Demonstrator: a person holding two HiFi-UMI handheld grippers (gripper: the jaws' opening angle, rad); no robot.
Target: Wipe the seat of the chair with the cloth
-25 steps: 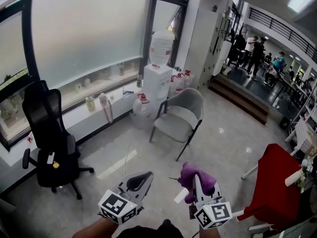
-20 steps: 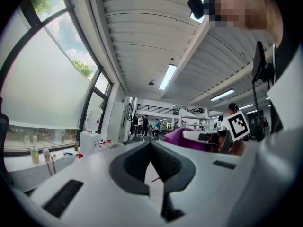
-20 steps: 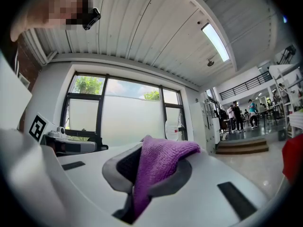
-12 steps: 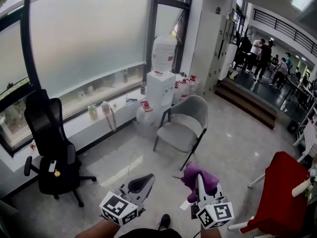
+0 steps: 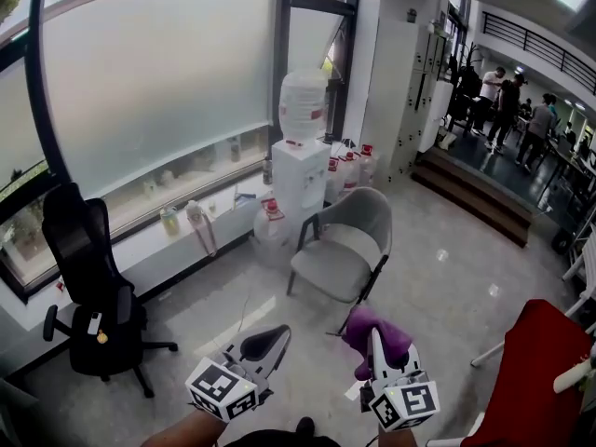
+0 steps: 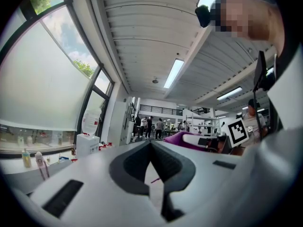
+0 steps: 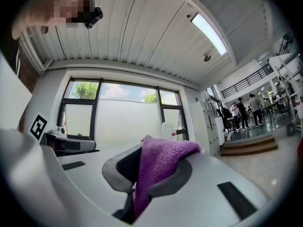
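Fingers of the right gripper (image 5: 374, 350) clamp the purple cloth (image 5: 358, 330); the left gripper (image 5: 277, 331) is pressed closed, empty. Grey armchair (image 5: 328, 270) stands at twelve o'clock, well apart.

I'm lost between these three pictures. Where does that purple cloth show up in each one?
Head view: purple cloth low, right of centre, in the right gripper.
Left gripper view: cloth just right of centre, beyond the jaws.
Right gripper view: cloth dead centre, clamped between the jaws.
Shared landmark: the water dispenser by the window, seen in all three.
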